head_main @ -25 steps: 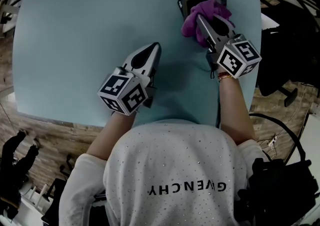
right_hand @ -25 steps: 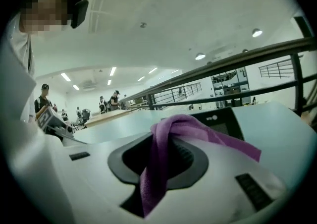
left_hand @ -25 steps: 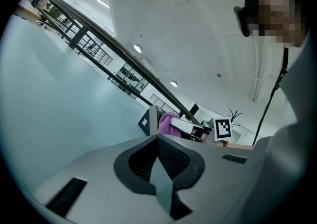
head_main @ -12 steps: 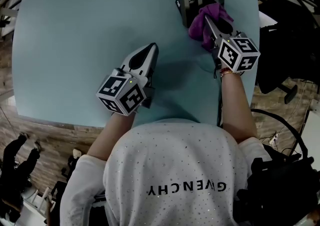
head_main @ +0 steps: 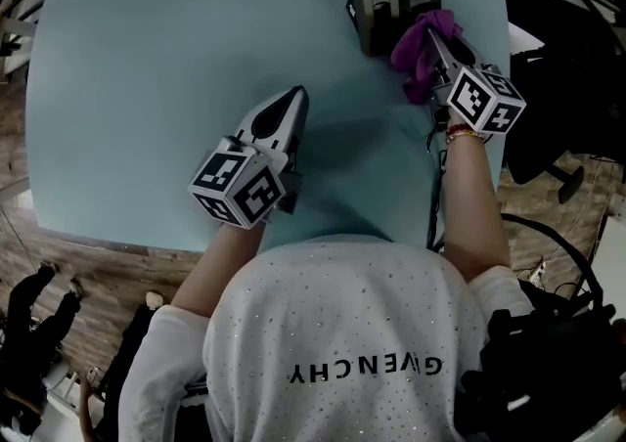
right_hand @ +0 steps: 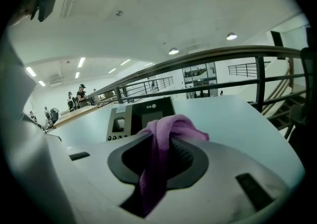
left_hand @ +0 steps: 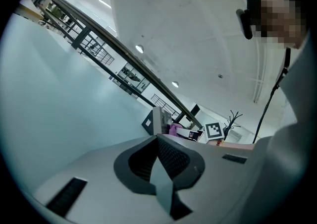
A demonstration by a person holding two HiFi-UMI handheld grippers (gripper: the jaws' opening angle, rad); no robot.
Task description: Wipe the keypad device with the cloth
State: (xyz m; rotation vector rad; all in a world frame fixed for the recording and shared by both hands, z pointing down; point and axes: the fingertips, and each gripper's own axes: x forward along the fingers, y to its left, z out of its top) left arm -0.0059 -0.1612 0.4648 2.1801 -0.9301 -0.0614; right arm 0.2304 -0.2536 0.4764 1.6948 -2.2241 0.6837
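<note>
Head view: right tool (head_main: 435,32) clamps cloth (head_main: 415,51) beside keypad device (head_main: 384,2); left tool (head_main: 297,93) closed.

We find keypad device (head_main: 389,2) on table (head_main: 147,78), far right part. Cloth (head_main: 415,49) between right gripper (head_main: 437,34) jaws, at device's near-right corner. Our left gripper (head_main: 295,95) over table middle, nearer us, left of device, well apart.

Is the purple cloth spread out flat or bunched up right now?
Bunched: the cloth hangs as a crumpled wad pinched in the right gripper, in front of the keypad device.
</note>
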